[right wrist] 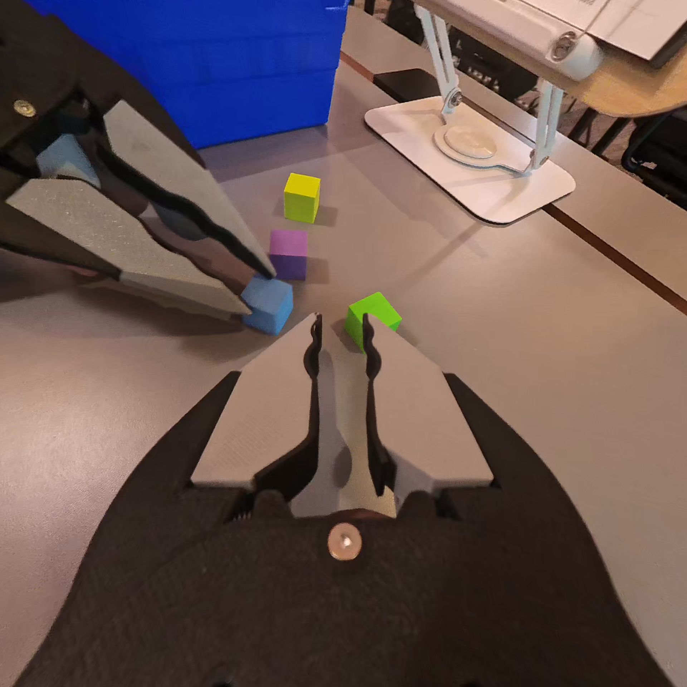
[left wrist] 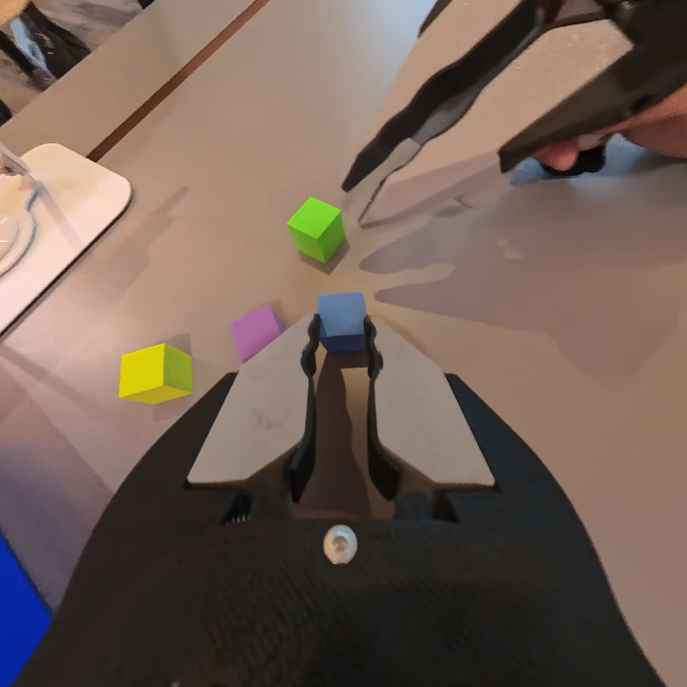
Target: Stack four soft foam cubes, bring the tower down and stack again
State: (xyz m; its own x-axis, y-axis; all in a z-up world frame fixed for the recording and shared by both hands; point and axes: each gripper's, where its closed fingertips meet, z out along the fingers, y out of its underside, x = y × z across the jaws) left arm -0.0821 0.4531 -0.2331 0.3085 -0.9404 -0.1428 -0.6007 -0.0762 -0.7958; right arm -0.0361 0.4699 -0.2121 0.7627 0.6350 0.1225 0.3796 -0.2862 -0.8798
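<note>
Four foam cubes lie apart on the grey table [left wrist: 520,334]. My left gripper [left wrist: 341,320] is shut on the blue cube [left wrist: 341,310], down at table level; the right wrist view shows that grip [right wrist: 260,293] on the blue cube [right wrist: 273,308]. The purple cube [left wrist: 254,331] [right wrist: 288,252] sits just left of it, and the yellow cube [left wrist: 154,373] [right wrist: 301,197] farther left. My right gripper [right wrist: 342,319] is open and empty, with the green cube [right wrist: 375,308] just beyond and partly behind its right finger. In the left wrist view, the right gripper [left wrist: 355,202] hovers next to the green cube [left wrist: 316,230].
A blue bin [right wrist: 241,67] stands behind the cubes on my left gripper's side. A white stand with a flat base [right wrist: 483,178] [left wrist: 67,193] sits beyond the yellow cube. A dark seam [right wrist: 613,256] runs along the table. A hand [left wrist: 557,156] holds the right gripper. Tip to tip, the grippers are about 6 cm apart. Left tips and right tips are each some 25 cm from the flat base [right wrist: 483,178]. The left camera catches it too, in the left wrist view [left wrist: 54,217].
</note>
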